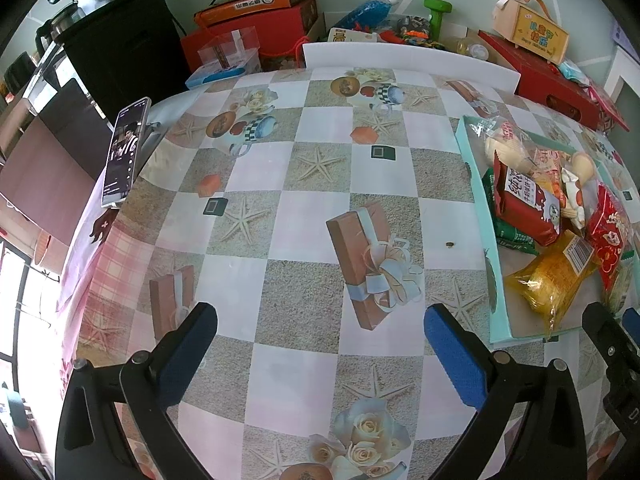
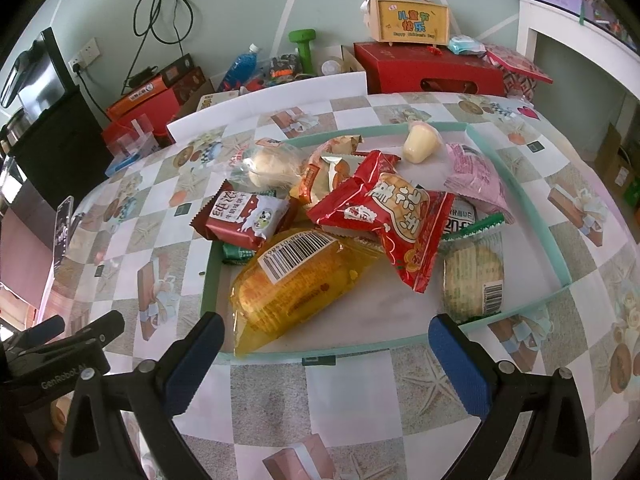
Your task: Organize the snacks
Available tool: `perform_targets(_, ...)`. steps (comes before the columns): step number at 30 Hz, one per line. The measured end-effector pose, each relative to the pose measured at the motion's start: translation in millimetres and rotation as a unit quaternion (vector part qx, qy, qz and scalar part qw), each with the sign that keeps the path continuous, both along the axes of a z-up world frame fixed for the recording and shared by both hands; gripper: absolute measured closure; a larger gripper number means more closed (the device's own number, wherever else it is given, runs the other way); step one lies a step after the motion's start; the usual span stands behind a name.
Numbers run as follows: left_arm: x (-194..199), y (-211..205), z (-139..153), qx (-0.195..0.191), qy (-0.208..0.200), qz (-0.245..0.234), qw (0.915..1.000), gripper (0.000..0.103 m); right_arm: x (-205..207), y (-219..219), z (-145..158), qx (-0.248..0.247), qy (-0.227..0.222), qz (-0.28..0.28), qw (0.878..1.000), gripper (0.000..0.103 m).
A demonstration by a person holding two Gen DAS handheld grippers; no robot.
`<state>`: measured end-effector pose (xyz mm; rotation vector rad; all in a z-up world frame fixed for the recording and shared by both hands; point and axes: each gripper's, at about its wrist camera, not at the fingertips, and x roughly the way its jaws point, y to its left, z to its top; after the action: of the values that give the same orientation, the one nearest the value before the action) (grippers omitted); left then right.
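A shallow teal-rimmed tray [image 2: 516, 190] on the table holds several snack packs: a yellow corn pack [image 2: 296, 284], a red cracker bag [image 2: 396, 220], a dark red milk-snack pack [image 2: 244, 216], a pink pack [image 2: 476, 176], a round biscuit pack [image 2: 474, 276] and a jelly cup [image 2: 420, 142]. My right gripper [image 2: 326, 336] is open and empty just in front of the tray's near rim. My left gripper [image 1: 320, 328] is open and empty over the bare tablecloth, left of the tray [image 1: 496, 280]. The corn pack [image 1: 548, 276] shows there too.
A phone on a stand [image 1: 124, 152] sits at the table's left edge. A white foam strip [image 1: 408, 60] lines the far edge. Red boxes [image 2: 428, 68], a green dumbbell [image 2: 304, 46] and a bottle stand behind. A small crumb [image 1: 450, 244] lies near the tray.
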<state>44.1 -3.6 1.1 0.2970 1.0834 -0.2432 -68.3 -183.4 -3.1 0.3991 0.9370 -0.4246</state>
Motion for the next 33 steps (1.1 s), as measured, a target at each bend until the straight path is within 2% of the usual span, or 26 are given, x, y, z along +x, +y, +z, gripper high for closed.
perform_targets(33,-0.2,-1.7,2.3,-0.003,0.000,0.006,1.0000,0.000,0.3,-0.4,-3.3,0.005,0.007,-0.001,1.000,0.000)
